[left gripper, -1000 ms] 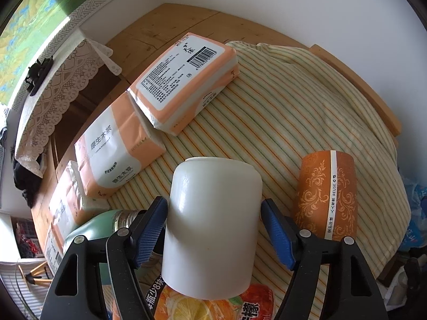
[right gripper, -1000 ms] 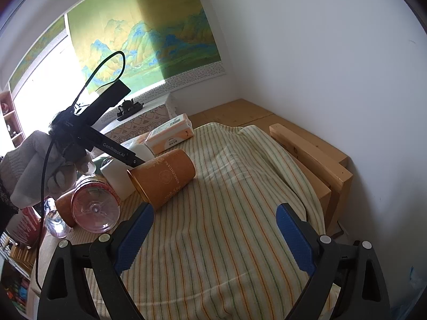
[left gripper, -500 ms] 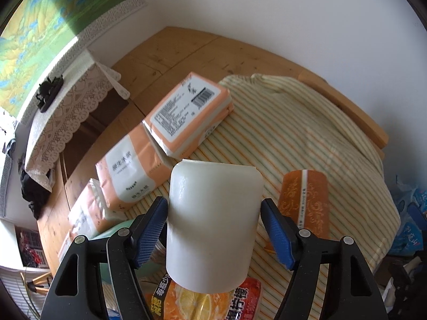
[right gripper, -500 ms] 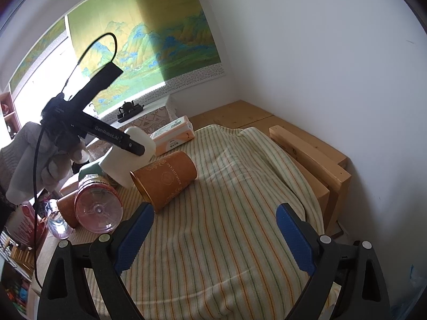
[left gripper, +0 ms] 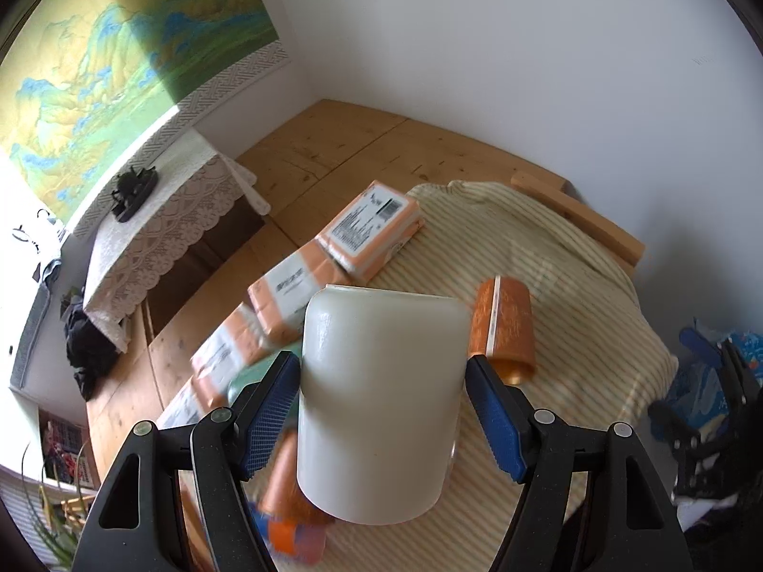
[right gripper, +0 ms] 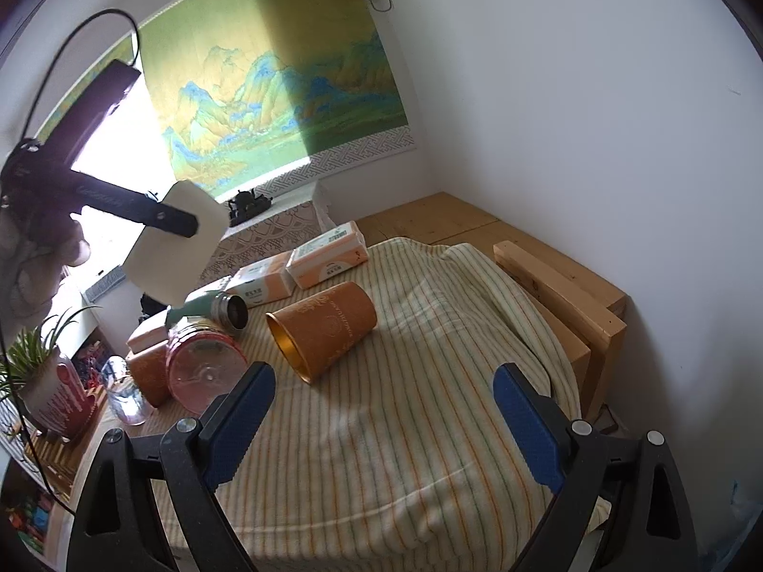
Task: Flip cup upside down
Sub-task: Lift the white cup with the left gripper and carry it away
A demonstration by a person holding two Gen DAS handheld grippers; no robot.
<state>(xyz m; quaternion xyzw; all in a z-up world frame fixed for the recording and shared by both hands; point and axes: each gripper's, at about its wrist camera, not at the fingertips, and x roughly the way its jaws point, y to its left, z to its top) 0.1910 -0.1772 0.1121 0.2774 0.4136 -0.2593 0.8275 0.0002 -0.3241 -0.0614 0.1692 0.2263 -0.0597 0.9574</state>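
Observation:
My left gripper (left gripper: pixel 381 410) is shut on a plain white cup (left gripper: pixel 381 400) and holds it high above the striped cloth (left gripper: pixel 572 314). The right wrist view shows the same white cup (right gripper: pixel 176 248) in the air at the left, tilted, with the left gripper's black finger (right gripper: pixel 143 207) across it. An orange patterned cup (right gripper: pixel 324 329) lies on its side on the cloth, open end toward my right gripper; it also shows in the left wrist view (left gripper: pixel 503 329). My right gripper (right gripper: pixel 381 424) is open and empty, low over the cloth's near part.
Orange-and-white tissue packs (left gripper: pixel 372 233) lie at the cloth's far edge. A green flask (right gripper: pixel 214 307), a clear pink-rimmed jar (right gripper: pixel 205 367), a small glass (right gripper: pixel 124 395) and a potted plant (right gripper: pixel 43 381) crowd the left side. A wooden rail (right gripper: pixel 558 286) borders the right.
My left gripper has lifted the white cup well up off the table and tilted it. The right gripper and the orange cup have stayed put.

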